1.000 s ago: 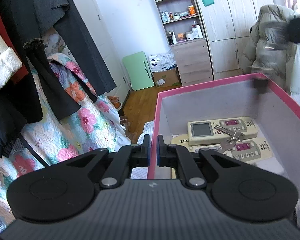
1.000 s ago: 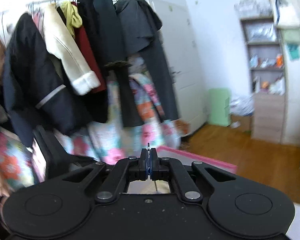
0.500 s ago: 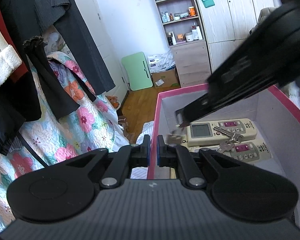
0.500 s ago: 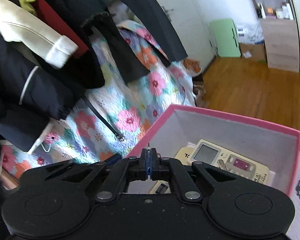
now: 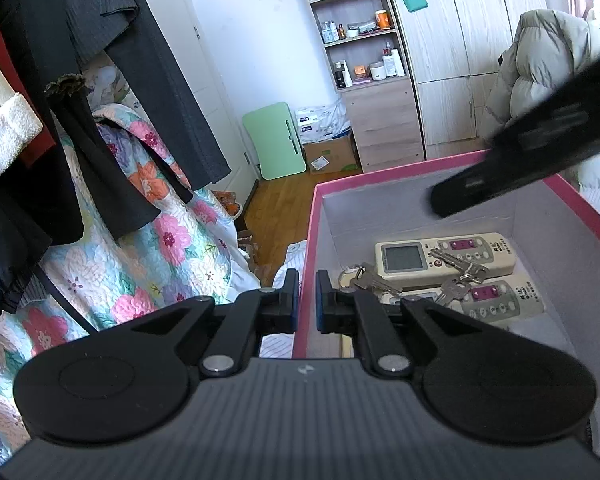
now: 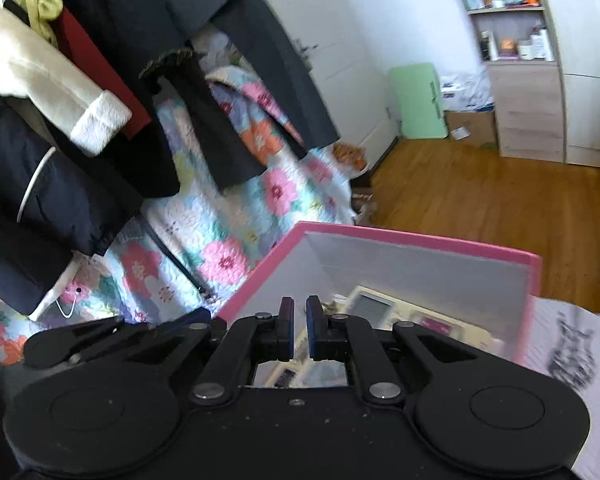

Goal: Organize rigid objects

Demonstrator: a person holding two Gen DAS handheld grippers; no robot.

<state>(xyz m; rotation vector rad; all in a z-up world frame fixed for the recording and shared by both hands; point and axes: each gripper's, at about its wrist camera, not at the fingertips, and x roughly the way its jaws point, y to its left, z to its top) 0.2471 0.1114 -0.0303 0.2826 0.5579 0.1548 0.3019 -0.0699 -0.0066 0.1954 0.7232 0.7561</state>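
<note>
A pink box (image 5: 400, 168) with a grey inside holds two cream remote controls (image 5: 444, 254) (image 5: 496, 300) and several keys (image 5: 372, 278) lying on and beside them. My left gripper (image 5: 307, 294) is shut on the box's left wall, one finger on each side of the pink rim. My right gripper (image 6: 297, 320) hovers above the box (image 6: 420, 240), its fingers a small gap apart and empty. In the left wrist view the right gripper shows as a blurred black bar (image 5: 532, 148) above the box's far right.
Dark coats (image 5: 100, 80) hang on the left over a floral quilt (image 5: 140, 248). A wooden shelf unit (image 5: 364, 40), wardrobe and green folded table (image 5: 276, 140) stand across the wooden floor. A puffy jacket (image 5: 540, 64) lies at right. A printed sheet (image 6: 572, 352) lies right of the box.
My right gripper came down into the box with a key, opened slightly and let it drop beside the remotes, then pulled back up and right. The left gripper stayed on the box wall.
</note>
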